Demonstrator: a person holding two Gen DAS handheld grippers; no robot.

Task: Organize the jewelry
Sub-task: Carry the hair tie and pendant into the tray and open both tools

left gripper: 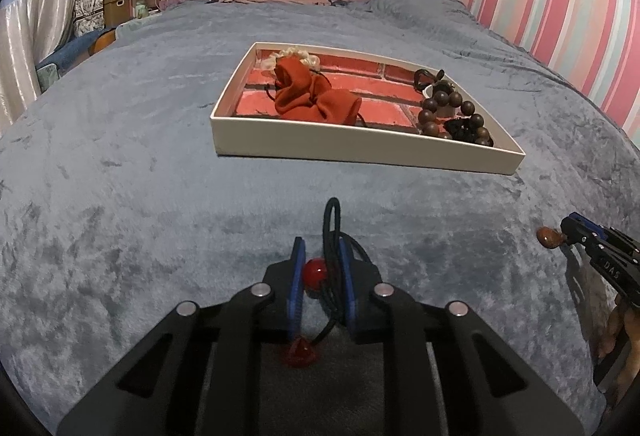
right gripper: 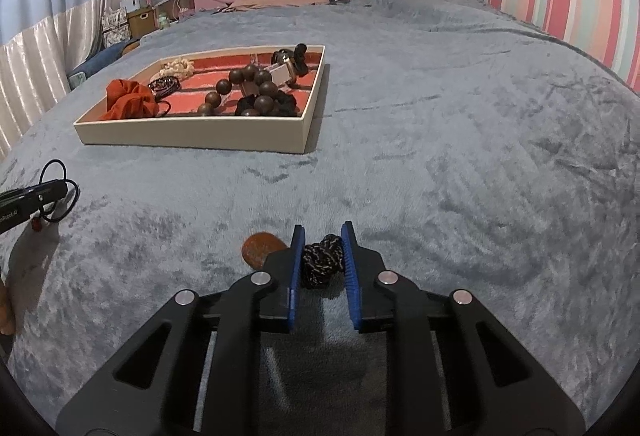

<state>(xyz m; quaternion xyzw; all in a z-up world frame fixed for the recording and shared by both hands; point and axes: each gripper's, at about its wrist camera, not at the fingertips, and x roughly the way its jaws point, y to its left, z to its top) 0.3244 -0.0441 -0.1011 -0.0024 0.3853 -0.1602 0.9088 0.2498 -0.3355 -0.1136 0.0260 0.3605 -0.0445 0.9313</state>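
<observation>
While our left gripper (left gripper: pixel 322 272) clamped the black hair tie (left gripper: pixel 332 232) and our right gripper (right gripper: pixel 323 256) pinched a braided cord (right gripper: pixel 322 262), the tray (left gripper: pixel 360 150) lay ahead of both jaws, nearer the left.

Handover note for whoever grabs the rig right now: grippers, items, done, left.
Left gripper: shut on the black hair tie with red beads, just above the grey blanket.
Right gripper: shut on the braided black cord with a brown pendant at its end.
White tray sits further up the bed.
Done: tray already holds the red scrunchie, wooden bead bracelet, cream scrunchie and some small dark pieces.
Left: carry both held items to the tray and release them. No other loose jewelry is visible on the blanket.
</observation>
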